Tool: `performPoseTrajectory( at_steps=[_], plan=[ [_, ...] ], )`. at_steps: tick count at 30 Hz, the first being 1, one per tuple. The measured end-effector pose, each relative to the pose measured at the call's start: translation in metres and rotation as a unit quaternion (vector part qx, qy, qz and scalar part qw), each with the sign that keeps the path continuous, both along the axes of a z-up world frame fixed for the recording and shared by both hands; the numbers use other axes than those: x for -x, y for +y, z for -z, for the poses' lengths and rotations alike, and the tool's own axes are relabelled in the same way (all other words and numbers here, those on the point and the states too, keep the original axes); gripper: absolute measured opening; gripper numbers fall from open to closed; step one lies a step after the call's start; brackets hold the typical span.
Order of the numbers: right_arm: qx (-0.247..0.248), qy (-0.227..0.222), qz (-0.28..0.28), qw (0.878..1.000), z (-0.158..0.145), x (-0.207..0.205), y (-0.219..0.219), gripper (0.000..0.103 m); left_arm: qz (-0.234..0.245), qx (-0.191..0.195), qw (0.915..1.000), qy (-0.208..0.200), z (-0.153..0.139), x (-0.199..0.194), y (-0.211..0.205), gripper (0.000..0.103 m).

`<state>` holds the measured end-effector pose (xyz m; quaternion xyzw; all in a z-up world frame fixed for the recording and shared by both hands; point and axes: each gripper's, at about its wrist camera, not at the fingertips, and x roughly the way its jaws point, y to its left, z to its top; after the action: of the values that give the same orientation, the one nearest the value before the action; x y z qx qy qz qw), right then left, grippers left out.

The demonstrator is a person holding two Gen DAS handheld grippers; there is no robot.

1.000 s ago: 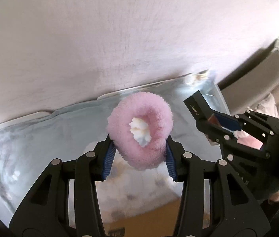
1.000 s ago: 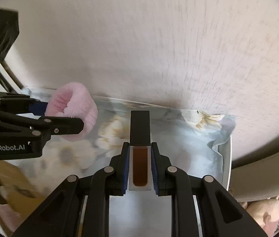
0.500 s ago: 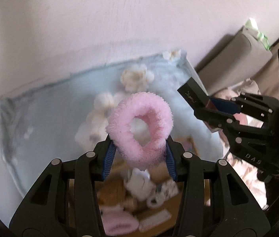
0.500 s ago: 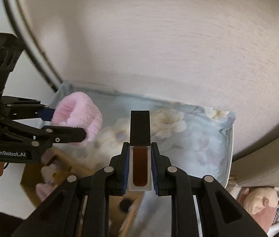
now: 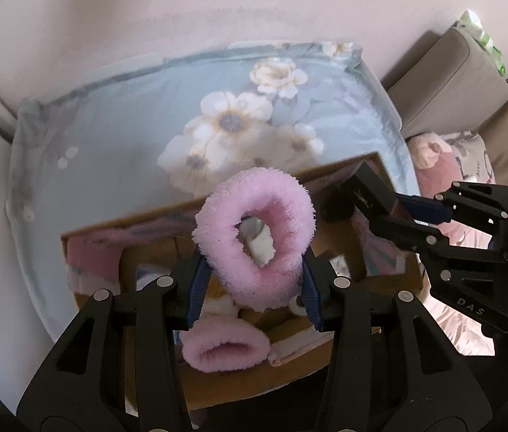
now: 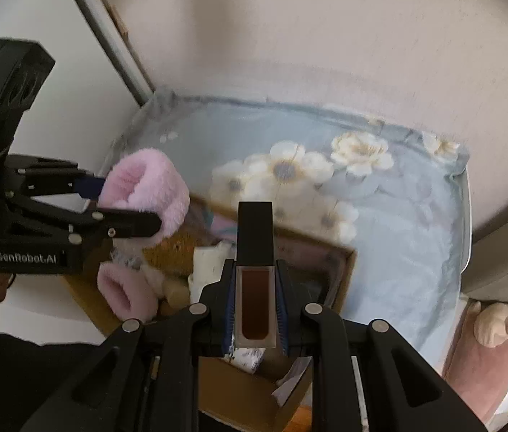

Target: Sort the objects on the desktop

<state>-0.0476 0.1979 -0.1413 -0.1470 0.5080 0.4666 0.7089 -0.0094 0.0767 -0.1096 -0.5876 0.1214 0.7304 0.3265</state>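
Two grippers in view, one per hand. Two pink fluffy rings counted: one held, one lying in the box. One lip gloss tube. One cardboard box. One floral cloth. One plush toy.

Left gripper (image 5: 254, 284), bottom centre of the left wrist view: jaws partly closed, blue pads pressing both sides of a pink fluffy ring (image 5: 255, 235). Ring stands on edge between the pads, hole facing the camera, pile thick and shaggy, pale pink. In the right wrist view the same ring (image 6: 145, 190) shows at mid left, clamped at the fingertips, above the box's left end.

Right gripper (image 6: 255, 309), bottom centre of the right wrist view: jaws closed tight on a lip gloss tube (image 6: 255, 270). Tube is square in section, clear lower part holding dark reddish-brown liquid, long black cap sticking out past the fingertips. In the left wrist view the cap (image 5: 371, 189) shows at mid right, with a gold monogram, over the box's right end.

Cardboard box (image 6: 347, 273) open, lying on the blue floral cloth (image 5: 117, 133). Inside: second pink ring (image 5: 225, 349) at lower centre, plus white and tan soft items, too jumbled to count.

Pink plush toy (image 6: 495, 334), lower right, off the cloth.
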Motion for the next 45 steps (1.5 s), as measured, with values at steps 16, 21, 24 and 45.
performPoseTrajectory(
  at_steps=[16, 21, 24, 45],
  plan=[
    [0.022, 0.015, 0.004, 1.0, 0.022, 0.016, -0.007, 0.018, 0.0, 0.008, 0.9998, -0.02, 0.017, -0.017, -0.007, 0.041],
    [0.029, 0.017, 0.002, 0.999, 0.024, 0.015, -0.005, 0.018, -0.002, 0.018, 0.9997, -0.014, 0.017, -0.018, -0.005, 0.062],
    [0.042, 0.01, 0.0, 0.999, 0.025, 0.016, -0.003, 0.031, 0.0, 0.033, 0.9995, 0.002, 0.017, -0.019, -0.006, 0.103],
    [0.04, 0.011, 0.024, 0.999, 0.022, 0.01, -0.007, 0.08, -0.003, 0.045, 0.9987, 0.023, 0.011, -0.016, -0.018, 0.103]
  ],
)
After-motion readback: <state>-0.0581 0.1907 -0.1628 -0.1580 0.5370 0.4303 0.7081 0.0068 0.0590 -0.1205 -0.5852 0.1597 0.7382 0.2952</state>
